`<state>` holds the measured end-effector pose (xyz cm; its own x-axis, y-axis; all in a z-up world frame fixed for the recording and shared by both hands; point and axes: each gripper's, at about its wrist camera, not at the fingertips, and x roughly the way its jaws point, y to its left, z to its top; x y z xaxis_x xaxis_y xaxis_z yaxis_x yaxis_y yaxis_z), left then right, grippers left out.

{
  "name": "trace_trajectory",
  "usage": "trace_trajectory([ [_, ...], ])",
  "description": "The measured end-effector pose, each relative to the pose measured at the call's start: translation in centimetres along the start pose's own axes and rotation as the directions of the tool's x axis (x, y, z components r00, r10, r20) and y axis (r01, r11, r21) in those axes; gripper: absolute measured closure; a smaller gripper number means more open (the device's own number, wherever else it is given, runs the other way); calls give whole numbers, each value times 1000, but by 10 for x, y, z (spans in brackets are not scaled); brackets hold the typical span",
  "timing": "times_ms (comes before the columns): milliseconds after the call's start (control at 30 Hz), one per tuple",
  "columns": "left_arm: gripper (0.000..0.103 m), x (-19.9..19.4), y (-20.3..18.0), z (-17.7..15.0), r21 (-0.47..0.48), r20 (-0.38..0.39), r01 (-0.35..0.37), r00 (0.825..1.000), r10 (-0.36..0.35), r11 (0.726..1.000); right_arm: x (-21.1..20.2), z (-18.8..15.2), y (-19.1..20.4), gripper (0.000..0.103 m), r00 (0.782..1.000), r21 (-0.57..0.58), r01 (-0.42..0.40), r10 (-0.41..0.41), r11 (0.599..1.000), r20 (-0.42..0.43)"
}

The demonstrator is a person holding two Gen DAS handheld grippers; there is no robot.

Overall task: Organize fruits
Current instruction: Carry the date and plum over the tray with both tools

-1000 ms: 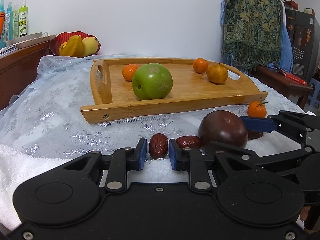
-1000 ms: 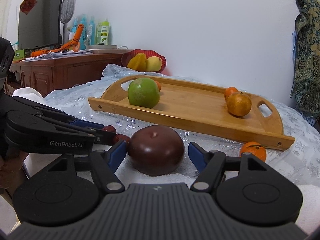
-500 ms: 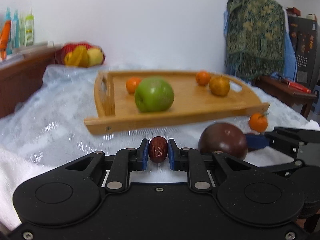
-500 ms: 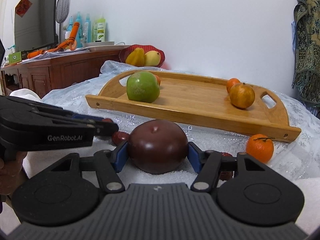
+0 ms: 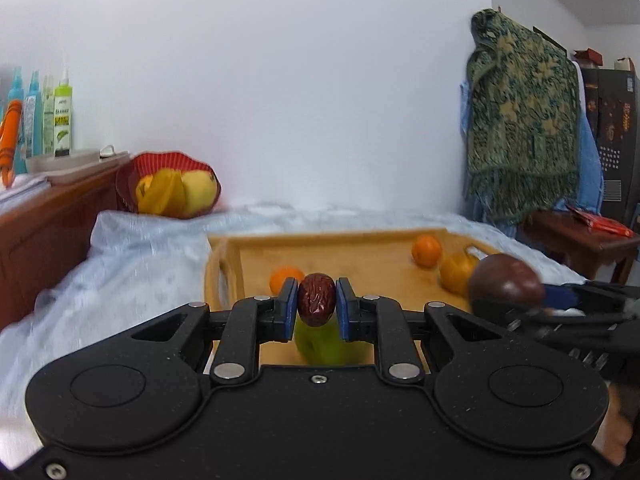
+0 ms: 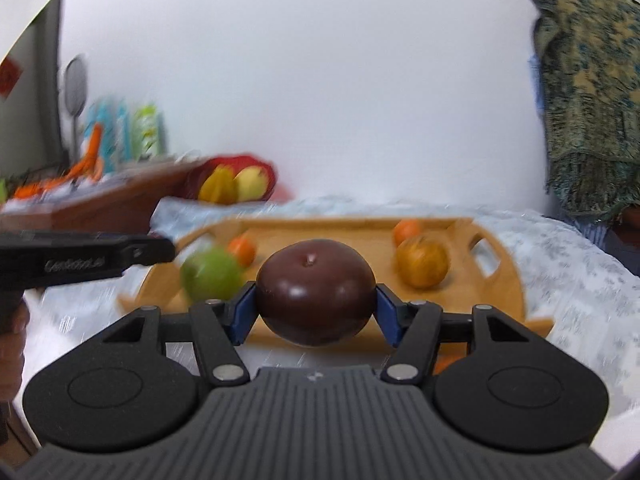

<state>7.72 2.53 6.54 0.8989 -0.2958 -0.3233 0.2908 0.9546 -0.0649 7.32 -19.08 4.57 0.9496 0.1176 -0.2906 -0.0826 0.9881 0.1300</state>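
The left tool [image 5: 317,306] is clenched on a red date [image 5: 316,299], held upright between the blue pads above the near part of the wooden tray [image 5: 360,250]. The right tool [image 6: 316,309] is clenched on a dark plum [image 6: 315,291], pads at its widest sides, in front of the tray's near edge. On the tray lie a green apple [image 6: 211,274], two small oranges [image 5: 427,251] and a larger orange fruit [image 6: 421,263]. Risk: the plum is smooth and round, so a loose or off-centre grip may let it slip and roll. Risk: the date is small and may twist out between the pads. Risk: the two tools work close together and may collide over the tray. Release low to avoid striking the apple.
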Motion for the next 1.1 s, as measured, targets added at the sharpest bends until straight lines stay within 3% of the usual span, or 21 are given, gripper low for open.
trace_trajectory([
  [233,84,61,22,39,-28,-25,-34,999,34,999,40,49,-45,39,994,76,99,-102,992,30],
  [467,84,127,36,63,-60,-84,-19,996,14,998,93,79,-94,39,990,158,139,-131,978,-58],
  [767,84,184,41,55,-25,-190,-44,981,38,999,149,84,-110,39,980,123,132,-111,984,-166],
  [1100,84,205,50,39,-34,-263,-52,964,41,998,184,77,-108,39,968,112,99,-70,989,-241],
])
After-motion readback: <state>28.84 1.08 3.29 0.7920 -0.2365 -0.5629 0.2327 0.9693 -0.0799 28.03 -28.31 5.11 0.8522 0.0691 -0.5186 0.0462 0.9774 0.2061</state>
